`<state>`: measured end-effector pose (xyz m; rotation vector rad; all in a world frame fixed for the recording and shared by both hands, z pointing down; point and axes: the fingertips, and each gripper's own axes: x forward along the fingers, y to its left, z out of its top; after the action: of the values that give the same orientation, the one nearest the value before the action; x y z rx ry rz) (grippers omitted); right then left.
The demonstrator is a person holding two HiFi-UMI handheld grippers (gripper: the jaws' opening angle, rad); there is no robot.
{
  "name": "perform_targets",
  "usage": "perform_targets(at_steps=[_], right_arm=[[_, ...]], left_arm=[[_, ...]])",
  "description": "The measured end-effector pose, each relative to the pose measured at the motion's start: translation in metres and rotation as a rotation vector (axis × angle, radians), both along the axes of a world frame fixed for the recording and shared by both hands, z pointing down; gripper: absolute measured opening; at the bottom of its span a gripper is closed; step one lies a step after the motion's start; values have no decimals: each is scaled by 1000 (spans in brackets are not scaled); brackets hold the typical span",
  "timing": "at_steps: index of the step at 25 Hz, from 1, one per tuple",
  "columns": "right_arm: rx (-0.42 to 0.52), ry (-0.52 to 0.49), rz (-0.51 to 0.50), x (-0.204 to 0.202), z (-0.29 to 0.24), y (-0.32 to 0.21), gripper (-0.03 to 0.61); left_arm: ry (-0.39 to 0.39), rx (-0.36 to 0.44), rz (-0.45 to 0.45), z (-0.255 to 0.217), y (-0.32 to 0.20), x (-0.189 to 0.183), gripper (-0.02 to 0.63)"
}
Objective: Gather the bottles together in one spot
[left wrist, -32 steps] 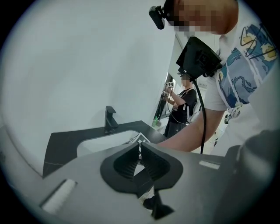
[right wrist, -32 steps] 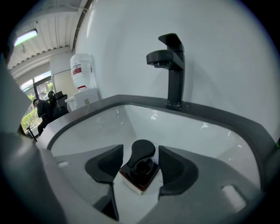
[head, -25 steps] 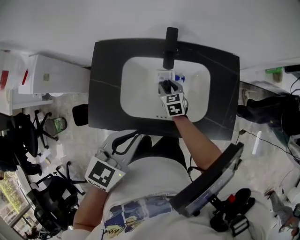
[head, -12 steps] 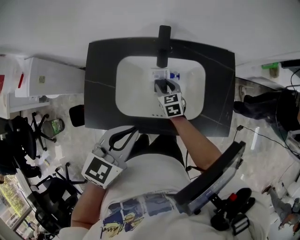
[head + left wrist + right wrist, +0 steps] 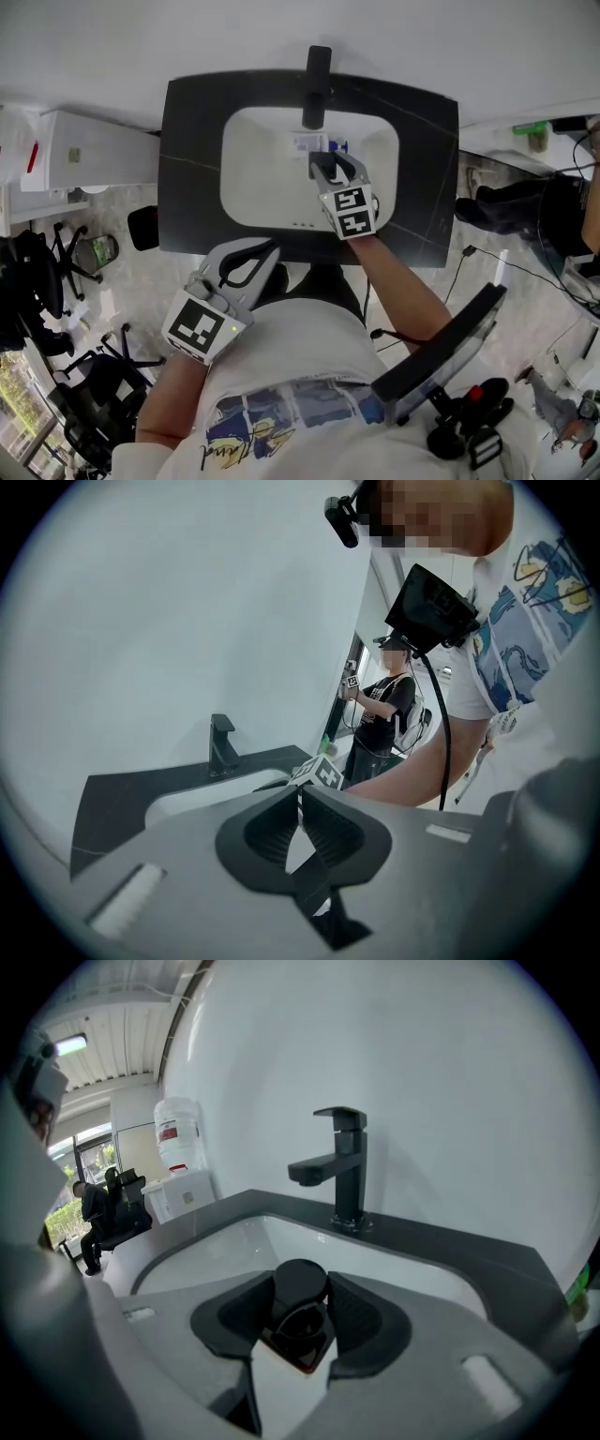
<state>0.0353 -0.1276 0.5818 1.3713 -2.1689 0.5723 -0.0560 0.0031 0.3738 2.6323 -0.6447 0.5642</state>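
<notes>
Right gripper view shows the right gripper (image 5: 300, 1314) clamped on a small dark bottle with a round black cap (image 5: 300, 1288). A ribbed black pad presses on each side of it, and the cap points forward along the jaws. The bottle is held above the white oval sink basin (image 5: 225, 1241), which is set in a dark grey countertop (image 5: 469, 1246). A square black metal faucet (image 5: 342, 1166) stands upright on the counter behind the basin.

From the head view, the right gripper (image 5: 323, 161) reaches over the far half of the basin (image 5: 258, 178), just in front of the faucet (image 5: 317, 86). A white-labelled, blue-tipped item (image 5: 309, 143) shows at the jaw tips. I cannot tell whether it is part of the held bottle.

The left gripper (image 5: 262, 255) hangs near the person's torso, off the front edge of the countertop (image 5: 187, 187) and well apart from the basin. In the left gripper view its (image 5: 300, 794) jaws are closed tip to tip, with nothing between them.
</notes>
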Motion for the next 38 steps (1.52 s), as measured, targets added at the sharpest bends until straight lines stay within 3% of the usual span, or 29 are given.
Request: perform_targets(at_steps=[9, 22, 38], right_arm=[[67, 15, 13, 34, -50, -19, 175], [113, 17, 56, 73, -92, -76, 174], [146, 27, 86, 88, -90, -147, 175]], left_arm=[[42, 13, 5, -5, -8, 21, 17], [35, 10, -49, -3, -19, 28, 17], [-1, 12, -137, -6, -21, 17, 17]])
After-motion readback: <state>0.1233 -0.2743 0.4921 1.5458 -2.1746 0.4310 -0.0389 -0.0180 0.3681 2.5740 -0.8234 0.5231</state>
